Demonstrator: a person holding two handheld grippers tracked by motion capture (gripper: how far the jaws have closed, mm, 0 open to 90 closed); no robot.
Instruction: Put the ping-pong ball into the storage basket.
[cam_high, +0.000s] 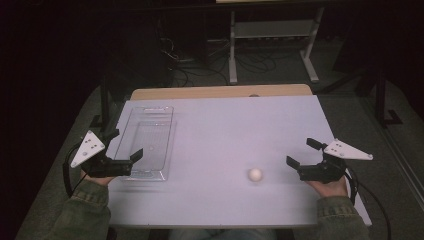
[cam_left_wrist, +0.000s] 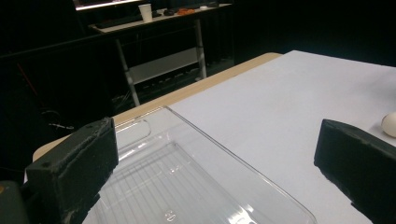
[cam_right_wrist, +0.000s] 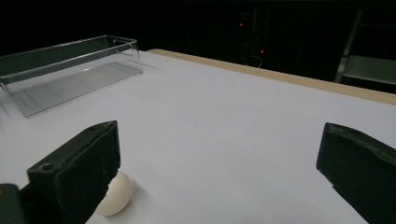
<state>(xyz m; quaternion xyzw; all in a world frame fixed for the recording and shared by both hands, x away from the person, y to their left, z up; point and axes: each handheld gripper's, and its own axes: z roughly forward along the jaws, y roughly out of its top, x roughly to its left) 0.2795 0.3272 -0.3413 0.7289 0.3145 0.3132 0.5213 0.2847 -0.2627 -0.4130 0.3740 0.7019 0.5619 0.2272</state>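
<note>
High view: right gripper (cam_high: 303, 152) wide open, empty, white ball (cam_high: 255, 174) at its 9 o'clock; left gripper (cam_high: 126, 143) open over clear tray (cam_high: 148, 142). Pre-grasp; next, straddle ball.

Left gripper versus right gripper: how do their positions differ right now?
The left gripper hangs over the near end of the clear tray, while the right gripper sits above bare table. The white ball lies close to the right gripper, far from the left gripper. Both have their jaws wide apart and hold nothing.
</note>
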